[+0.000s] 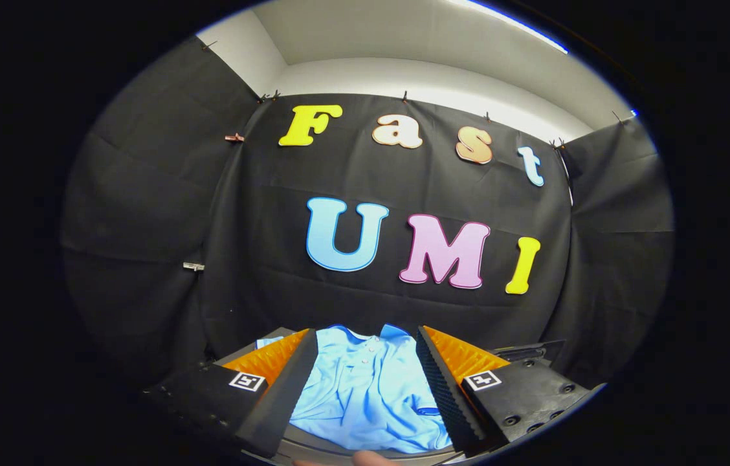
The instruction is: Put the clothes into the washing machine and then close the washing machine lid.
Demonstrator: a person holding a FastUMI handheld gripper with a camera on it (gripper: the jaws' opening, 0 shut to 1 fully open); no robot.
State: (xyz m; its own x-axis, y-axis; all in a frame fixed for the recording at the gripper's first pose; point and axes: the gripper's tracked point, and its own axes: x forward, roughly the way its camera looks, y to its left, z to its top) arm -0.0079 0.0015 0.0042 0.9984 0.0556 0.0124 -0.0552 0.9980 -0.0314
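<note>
Gripper-mounted fisheye, looking forward along the fingers (442, 382) at 6 o'clock, tilted slightly up, close over a blue shirt (368, 388) between them, the booth's back wall (404, 304) near at 12 o'clock

Ridged tongs (368, 382), square tags, screws

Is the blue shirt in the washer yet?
Nothing looks done yet. In hand: the open gripper has its fingers spread on either side of the light blue shirt, not pressing it. Left: grabbing it, putting it into the washing machine, closing the lid.
</note>
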